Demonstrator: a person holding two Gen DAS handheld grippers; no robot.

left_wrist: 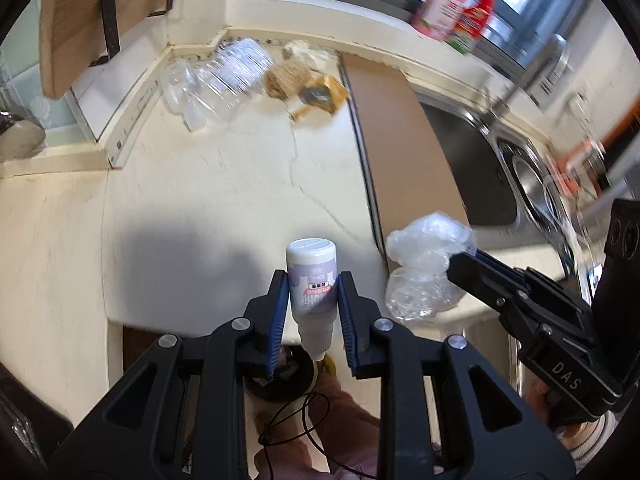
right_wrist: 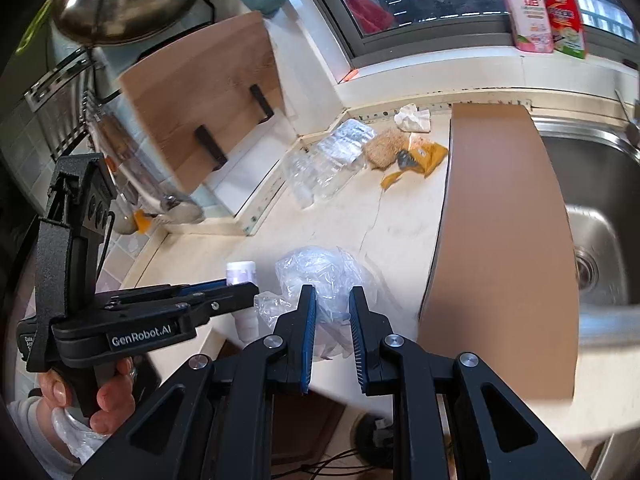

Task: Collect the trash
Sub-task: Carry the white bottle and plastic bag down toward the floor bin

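Note:
A small white bottle (left_wrist: 310,254) with a purple label is pinched between the blue pads of my left gripper (left_wrist: 312,282), held above the counter's front edge. Beside it, my right gripper (right_wrist: 332,298) is shut on a crumpled clear plastic bag (right_wrist: 320,272). The left wrist view shows that bag (left_wrist: 428,248) bulging from the right gripper (left_wrist: 464,260). In the right wrist view the left gripper (right_wrist: 248,286) comes in from the left with the bottle (right_wrist: 240,272). More trash lies at the counter's back: a crushed clear bottle (left_wrist: 224,80), a yellow wrapper (left_wrist: 320,96) and a white tissue (right_wrist: 412,118).
A brown board (left_wrist: 400,140) covers the left part of the steel sink (left_wrist: 500,168). A wooden cutting board (right_wrist: 208,92) leans at the back left, near a pot lid (right_wrist: 120,0). Cleaning bottles (right_wrist: 540,8) stand on the window sill. A dark round object (left_wrist: 280,380) sits below the counter edge.

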